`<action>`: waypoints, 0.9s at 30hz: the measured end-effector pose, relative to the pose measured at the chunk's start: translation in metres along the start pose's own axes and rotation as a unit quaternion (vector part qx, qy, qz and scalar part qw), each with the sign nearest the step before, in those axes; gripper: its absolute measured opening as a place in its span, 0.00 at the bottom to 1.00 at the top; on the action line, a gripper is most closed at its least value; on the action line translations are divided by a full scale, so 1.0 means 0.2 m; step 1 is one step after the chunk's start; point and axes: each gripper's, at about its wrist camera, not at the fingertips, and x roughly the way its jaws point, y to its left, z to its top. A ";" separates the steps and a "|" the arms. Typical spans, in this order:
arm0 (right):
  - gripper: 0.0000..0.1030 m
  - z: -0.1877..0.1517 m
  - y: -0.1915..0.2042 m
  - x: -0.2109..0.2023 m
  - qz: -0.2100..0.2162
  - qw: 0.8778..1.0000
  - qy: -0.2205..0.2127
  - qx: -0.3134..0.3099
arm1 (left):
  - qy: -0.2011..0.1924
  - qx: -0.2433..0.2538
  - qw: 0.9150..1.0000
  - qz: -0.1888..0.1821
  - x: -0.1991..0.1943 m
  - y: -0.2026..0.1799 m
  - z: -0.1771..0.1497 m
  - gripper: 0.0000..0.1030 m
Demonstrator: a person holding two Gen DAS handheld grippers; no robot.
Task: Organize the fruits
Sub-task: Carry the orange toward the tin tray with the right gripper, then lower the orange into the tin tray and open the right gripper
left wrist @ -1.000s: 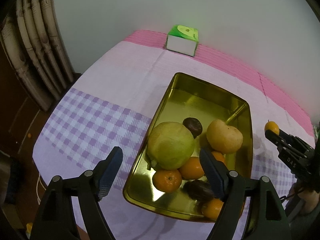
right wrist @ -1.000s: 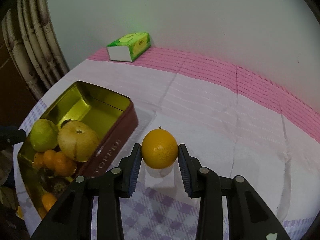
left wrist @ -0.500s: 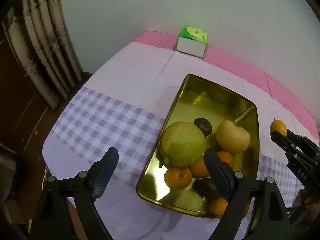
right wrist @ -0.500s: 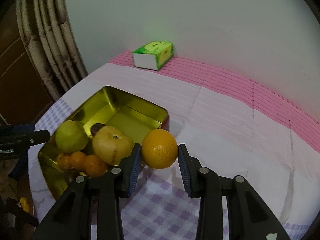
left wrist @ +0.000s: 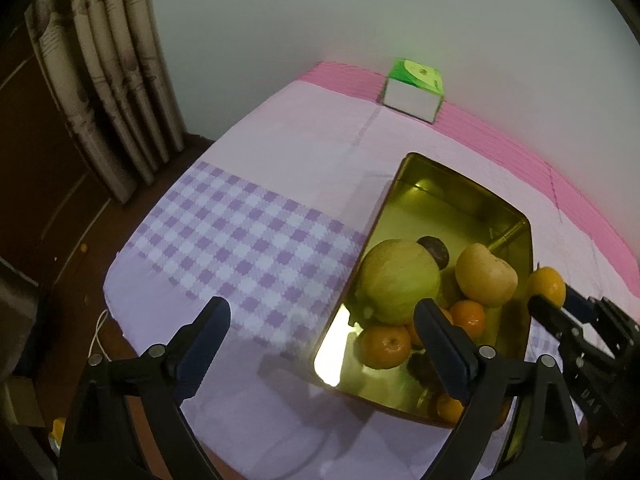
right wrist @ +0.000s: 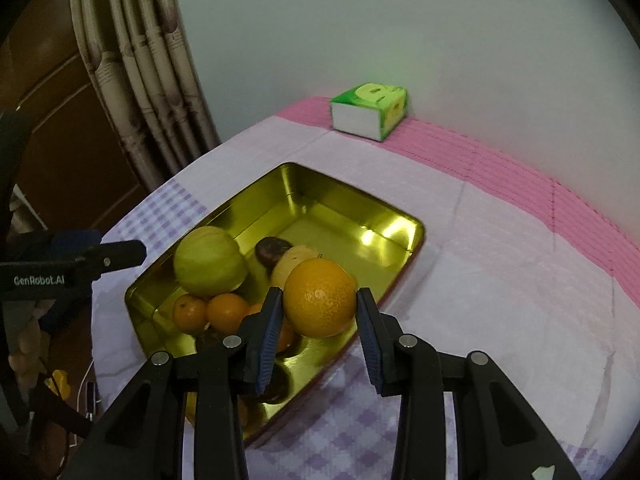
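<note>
Right tongs [right wrist: 316,316] pinching one orange [right wrist: 320,297] above near edge of one gold tin [right wrist: 400,222]. Left tongs [left wrist: 320,336] spread, just been widening, nothing between, beside tin. In tin: one green fruit [left wrist: 398,280], one yellow pear [left wrist: 486,274], two dark fruits, about four small oranges. One green box [right wrist: 370,110] by wall

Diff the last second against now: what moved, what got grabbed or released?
The right gripper, shut on the orange throughout, carried it from the bare cloth to over the near rim of the gold tin. The left gripper has just been opening, nothing between its fingers, and drew back off the tin. Nothing released. Fruit in the tin and the green box stayed put.
</note>
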 end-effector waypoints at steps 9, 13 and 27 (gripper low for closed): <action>0.34 -0.04 0.07 0.05 0.013 1.000 0.015 -0.009 | 0.003 -0.024 1.000 0.007 -0.04 0.08 -0.03 0.92; 0.33 -0.07 0.08 0.07 0.016 1.000 0.023 -0.006 | 0.004 -0.029 1.000 0.008 -0.06 0.10 -0.06 0.92; 0.33 -0.11 0.12 0.11 0.016 0.999 0.037 0.003 | 0.017 -0.026 0.999 0.014 -0.07 0.13 -0.13 0.93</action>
